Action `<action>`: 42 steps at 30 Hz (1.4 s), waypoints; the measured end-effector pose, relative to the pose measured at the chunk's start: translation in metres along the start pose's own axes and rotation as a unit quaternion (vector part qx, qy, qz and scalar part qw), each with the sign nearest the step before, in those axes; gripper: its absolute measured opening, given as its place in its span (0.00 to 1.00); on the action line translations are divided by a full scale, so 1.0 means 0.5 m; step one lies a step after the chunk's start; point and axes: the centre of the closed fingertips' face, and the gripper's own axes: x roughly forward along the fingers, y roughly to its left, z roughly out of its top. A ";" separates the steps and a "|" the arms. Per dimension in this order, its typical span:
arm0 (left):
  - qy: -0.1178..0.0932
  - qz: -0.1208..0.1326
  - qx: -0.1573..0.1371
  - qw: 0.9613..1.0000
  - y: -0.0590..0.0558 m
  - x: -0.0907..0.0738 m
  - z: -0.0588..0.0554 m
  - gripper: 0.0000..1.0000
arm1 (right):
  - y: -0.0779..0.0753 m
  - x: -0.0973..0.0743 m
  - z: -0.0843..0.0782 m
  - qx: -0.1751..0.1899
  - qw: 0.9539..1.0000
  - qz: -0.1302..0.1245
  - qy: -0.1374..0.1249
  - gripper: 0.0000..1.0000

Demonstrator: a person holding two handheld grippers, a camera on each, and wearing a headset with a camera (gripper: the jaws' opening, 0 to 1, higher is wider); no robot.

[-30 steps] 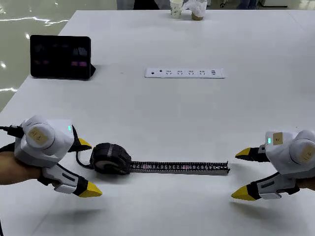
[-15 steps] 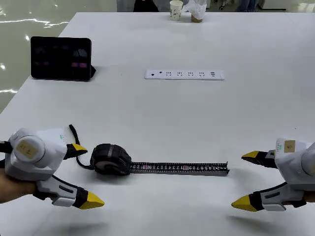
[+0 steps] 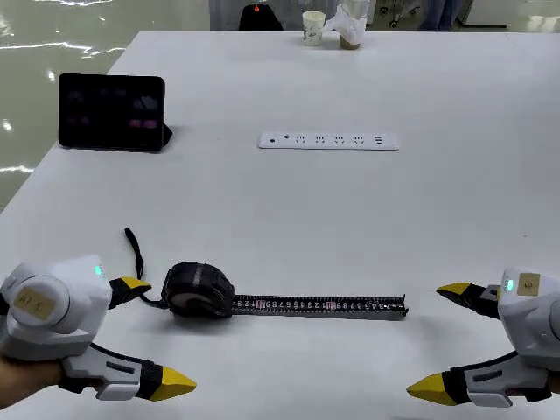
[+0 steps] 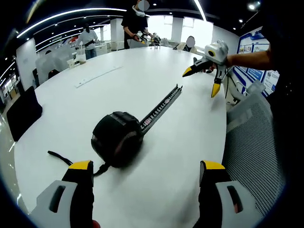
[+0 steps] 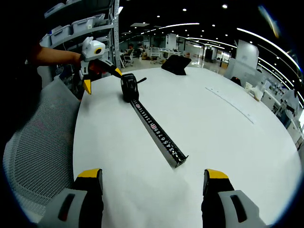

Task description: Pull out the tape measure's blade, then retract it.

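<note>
Left gripper (image 3: 157,332) and right gripper (image 3: 437,339) are both gaping wide and gripping nothing, 1 at each end of the tape measure (image 3: 197,290).
The left gripper is hovering just beside the black tape measure, which is lying ahead of its 2 yellow-tipped jaws on the white table (image 3: 289,210). The blade (image 3: 324,305) is lying flat, pulled out toward the right gripper, its end hook near those jaws but apart from them. A black wrist strap (image 3: 134,251) is trailing off behind the tape measure. Farther back, a white power strip (image 3: 329,141) is lying flat, a dark tablet (image 3: 111,112) is standing at the left, and a paper cup (image 3: 313,22) is sitting at the far edge.
</note>
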 end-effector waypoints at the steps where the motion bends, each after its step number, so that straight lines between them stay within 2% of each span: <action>1: -0.003 0.002 -0.002 1.000 -0.002 -0.002 0.001 0.90 | 0.002 -0.001 0.001 0.002 1.000 -0.001 -0.002 0.89; 5: -0.021 0.012 -0.011 1.000 -0.006 -0.008 0.009 0.91 | 0.007 -0.005 0.003 0.011 1.000 -0.008 -0.009 0.91; 11: -0.038 0.024 -0.021 0.999 -0.011 -0.011 0.018 0.95 | 0.015 -0.009 0.015 0.022 0.999 -0.023 -0.026 0.99; 20: -0.061 0.044 -0.046 0.996 -0.017 -0.015 0.026 0.99 | 0.028 -0.014 0.020 0.033 0.998 -0.035 -0.040 0.99; 27: -0.075 0.059 -0.058 0.994 -0.017 -0.019 0.030 0.99 | 0.033 -0.017 0.024 0.045 0.997 -0.048 -0.051 0.99; 37: -0.082 0.080 -0.072 0.991 -0.033 -0.023 0.022 0.99 | 0.042 -0.018 0.032 0.059 0.993 -0.073 -0.068 0.99; 42: -0.091 0.103 -0.086 0.987 -0.036 -0.028 0.022 0.99 | 0.044 -0.023 0.041 0.074 0.990 -0.091 -0.077 0.99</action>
